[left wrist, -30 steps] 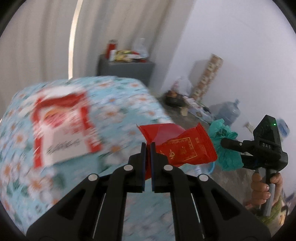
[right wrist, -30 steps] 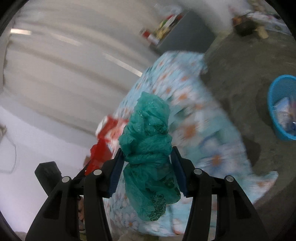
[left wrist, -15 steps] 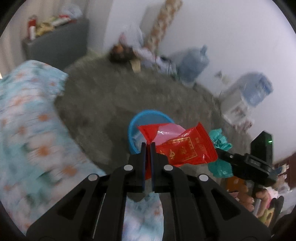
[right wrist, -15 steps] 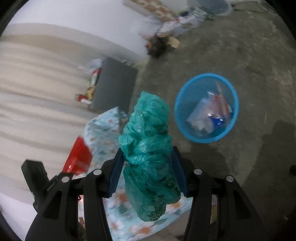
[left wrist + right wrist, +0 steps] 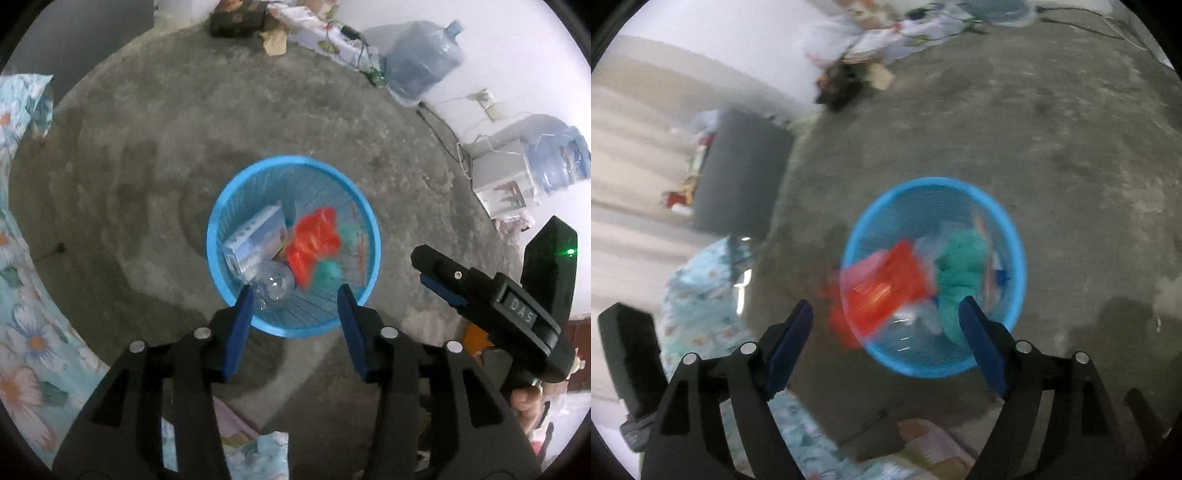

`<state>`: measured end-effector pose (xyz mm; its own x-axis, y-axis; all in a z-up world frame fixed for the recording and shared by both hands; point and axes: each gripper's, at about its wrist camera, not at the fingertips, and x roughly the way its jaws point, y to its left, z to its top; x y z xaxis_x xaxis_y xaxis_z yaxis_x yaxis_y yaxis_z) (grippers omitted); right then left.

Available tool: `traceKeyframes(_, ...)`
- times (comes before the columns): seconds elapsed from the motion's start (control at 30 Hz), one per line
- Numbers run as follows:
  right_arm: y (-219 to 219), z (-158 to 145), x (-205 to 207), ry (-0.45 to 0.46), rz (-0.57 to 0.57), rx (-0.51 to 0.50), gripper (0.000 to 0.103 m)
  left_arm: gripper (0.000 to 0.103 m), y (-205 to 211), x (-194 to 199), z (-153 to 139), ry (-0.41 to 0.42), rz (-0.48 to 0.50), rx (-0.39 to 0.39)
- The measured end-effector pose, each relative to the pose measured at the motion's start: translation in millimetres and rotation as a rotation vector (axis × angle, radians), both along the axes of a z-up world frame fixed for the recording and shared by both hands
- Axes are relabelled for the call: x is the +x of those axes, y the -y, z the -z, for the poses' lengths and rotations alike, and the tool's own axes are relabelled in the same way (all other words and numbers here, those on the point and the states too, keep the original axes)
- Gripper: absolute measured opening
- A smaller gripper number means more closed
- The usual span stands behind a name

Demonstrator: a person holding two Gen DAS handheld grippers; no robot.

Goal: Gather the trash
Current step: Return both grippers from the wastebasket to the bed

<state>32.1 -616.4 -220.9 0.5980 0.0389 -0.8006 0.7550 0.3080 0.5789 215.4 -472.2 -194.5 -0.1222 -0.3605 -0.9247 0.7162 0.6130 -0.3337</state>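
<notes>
Both the left gripper (image 5: 295, 310) and right gripper (image 5: 886, 325) hang spread apart, empty, low in frame above the blue basket (image 5: 364, 214), where the red wrapper (image 5: 314, 243) and green bag (image 5: 960, 269) appear, blurred.

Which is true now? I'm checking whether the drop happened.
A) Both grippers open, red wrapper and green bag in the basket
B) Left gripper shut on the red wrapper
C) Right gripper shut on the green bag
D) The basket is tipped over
A: the left gripper and right gripper are open and hold nothing, while the red wrapper and green bag show blurred within the basket.
</notes>
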Motion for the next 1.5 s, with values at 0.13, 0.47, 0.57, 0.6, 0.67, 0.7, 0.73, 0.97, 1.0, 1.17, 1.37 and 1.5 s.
traceKeyframes(0.13, -16, -15, -30, 0.055, 0.045, -0.04, 0.079, 0.05, -7, -11, -25, 0.026, 0.037, -0.064)
traceKeyframes(0.47, -84, -72, -59, 0.115, 0.042, -0.145, 0.079, 0.064, -72, -38, -134, 0.109, 0.072, -0.27)
traceKeyframes(0.57, -108, -98, -54, 0.14, 0.001, -0.182, 0.082, 0.072, -114, -45, -168, 0.175, 0.058, -0.323)
traceKeyframes(0.6, -120, -109, -51, 0.148, -0.03, -0.203, 0.083, 0.074, -129, -46, -178, 0.196, 0.044, -0.333)
traceKeyframes(0.67, -134, -122, -44, 0.165, -0.069, -0.225, 0.083, 0.077, -168, -47, -200, 0.238, -0.003, -0.357)
traceKeyframes(0.7, -144, -132, -39, 0.183, -0.093, -0.24, 0.083, 0.079, -190, -47, -209, 0.26, -0.027, -0.371)
traceKeyframes(0.73, -151, -139, -36, 0.198, -0.108, -0.248, 0.083, 0.08, -206, -47, -215, 0.28, -0.049, -0.379)
traceKeyframes(0.97, -199, -177, -10, 0.298, -0.242, -0.248, 0.083, 0.083, -345, -45, -242, 0.446, -0.273, -0.366)
traceKeyframes(1.0, -207, -180, -5, 0.3, -0.266, -0.244, 0.083, 0.083, -363, -45, -243, 0.456, -0.306, -0.357)
traceKeyframes(1.17, -241, -187, 13, 0.297, -0.352, -0.228, 0.083, 0.083, -455, -42, -233, 0.47, -0.497, -0.316)
traceKeyframes(1.37, -280, -193, 36, 0.297, -0.45, -0.213, 0.084, 0.083, -525, -44, -226, 0.478, -0.665, -0.309)
traceKeyframes(1.5, -306, -196, 53, 0.295, -0.513, -0.198, 0.084, 0.083, -563, -44, -226, 0.476, -0.747, -0.334)
